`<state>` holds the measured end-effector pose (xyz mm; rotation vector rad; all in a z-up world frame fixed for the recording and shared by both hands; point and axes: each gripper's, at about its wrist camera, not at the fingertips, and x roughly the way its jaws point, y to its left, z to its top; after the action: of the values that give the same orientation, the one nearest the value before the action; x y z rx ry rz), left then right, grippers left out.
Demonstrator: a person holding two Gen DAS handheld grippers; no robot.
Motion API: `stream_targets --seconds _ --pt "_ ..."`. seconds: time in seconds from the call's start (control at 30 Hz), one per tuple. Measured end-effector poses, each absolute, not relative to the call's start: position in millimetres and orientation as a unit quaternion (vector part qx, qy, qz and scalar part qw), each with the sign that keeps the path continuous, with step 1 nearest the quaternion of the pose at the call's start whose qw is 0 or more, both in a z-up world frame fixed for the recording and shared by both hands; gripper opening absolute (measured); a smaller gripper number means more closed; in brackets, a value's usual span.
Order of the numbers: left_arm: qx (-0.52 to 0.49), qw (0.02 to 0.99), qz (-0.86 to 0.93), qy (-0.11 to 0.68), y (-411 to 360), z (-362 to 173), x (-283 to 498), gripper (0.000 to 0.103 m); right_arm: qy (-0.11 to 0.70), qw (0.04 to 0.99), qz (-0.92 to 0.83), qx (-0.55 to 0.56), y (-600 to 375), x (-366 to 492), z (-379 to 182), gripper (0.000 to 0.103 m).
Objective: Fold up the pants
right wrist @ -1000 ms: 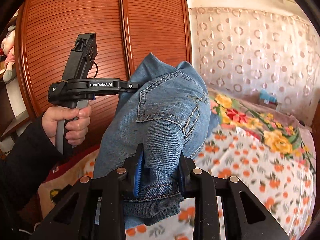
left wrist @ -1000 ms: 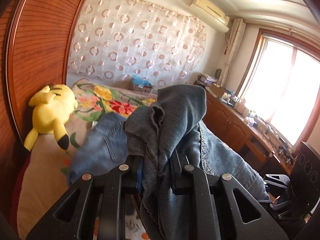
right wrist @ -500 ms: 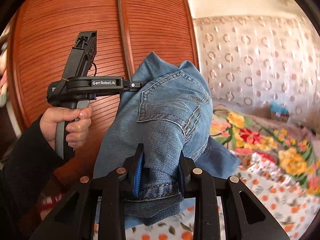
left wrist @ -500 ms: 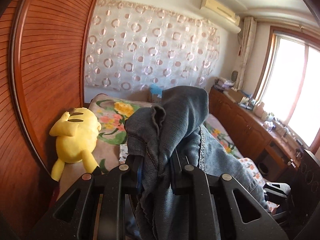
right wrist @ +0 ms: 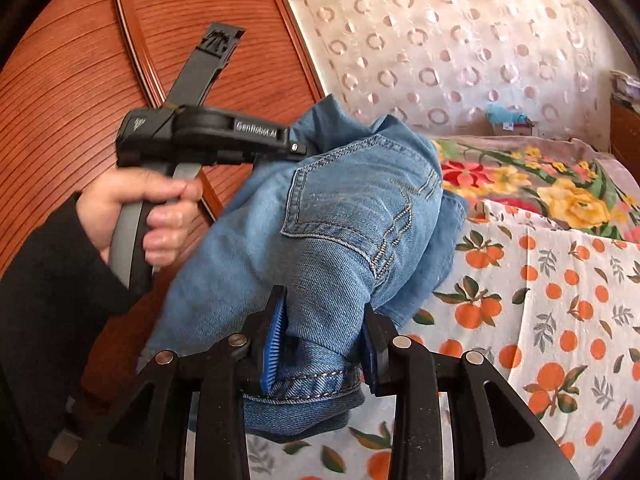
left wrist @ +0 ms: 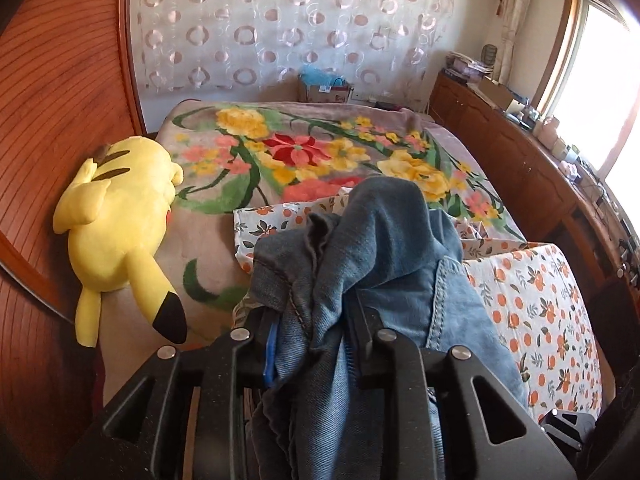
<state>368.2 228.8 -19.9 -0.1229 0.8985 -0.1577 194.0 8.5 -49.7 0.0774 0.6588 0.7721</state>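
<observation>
Blue denim jeans (left wrist: 380,240) hang bunched above the bed, gripped at two places. In the left wrist view my left gripper (left wrist: 312,344) has a thick fold of denim between its pads, and its jaws are opening. In the right wrist view my right gripper (right wrist: 324,344) pinches the jeans (right wrist: 340,216) just above the waistband, a back pocket faces me, and these jaws are opening too. There the left gripper (right wrist: 296,146) shows from the side, held by a hand (right wrist: 132,204), its tip buried in the denim.
An orange-print sheet (right wrist: 540,280) covers the near part of the bed, with a floral blanket (left wrist: 304,152) beyond it. A yellow plush toy (left wrist: 120,208) lies at the bed's left edge against the wooden wardrobe (left wrist: 48,100). A cluttered wooden cabinet (left wrist: 520,160) runs along the right.
Both grippers have dropped and tilted down toward the bed, carrying the jeans with them. The gap between each pair of pads looks slightly wider. The denim is still between them.
</observation>
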Motion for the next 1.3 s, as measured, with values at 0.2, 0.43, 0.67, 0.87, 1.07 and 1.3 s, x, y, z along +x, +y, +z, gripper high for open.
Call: stream_targets --seconds 0.2,0.43,0.67,0.87,1.07,1.3 --pt "-0.063 0.896 -0.079 0.432 236.0 -18.5 359.4 0.041 0.36 0.838 0.406 0.053 0.0 231.7 -40.5 0.044" --pt "-0.073 0.905 -0.067 0.413 248.9 -6.8 337.9 0.053 0.354 0.839 0.411 0.032 -24.3 246.9 -22.0 0.054" --pt "-0.066 0.922 -0.078 0.374 234.5 3.4 276.4 0.053 0.317 0.852 0.416 0.004 -30.8 271.0 -10.1 0.055" --pt "-0.083 0.928 -0.084 0.353 213.0 -4.0 232.4 0.053 0.278 0.857 0.432 -0.045 -8.3 299.4 -6.8 0.039" --pt "-0.09 0.925 -0.078 0.36 198.0 -31.9 215.7 0.053 0.277 0.842 0.455 -0.086 27.4 345.3 -15.9 0.037" --pt "-0.085 0.917 -0.065 0.384 204.7 -61.7 224.6 0.053 0.357 0.823 0.433 -0.09 64.7 439.5 -61.0 0.037"
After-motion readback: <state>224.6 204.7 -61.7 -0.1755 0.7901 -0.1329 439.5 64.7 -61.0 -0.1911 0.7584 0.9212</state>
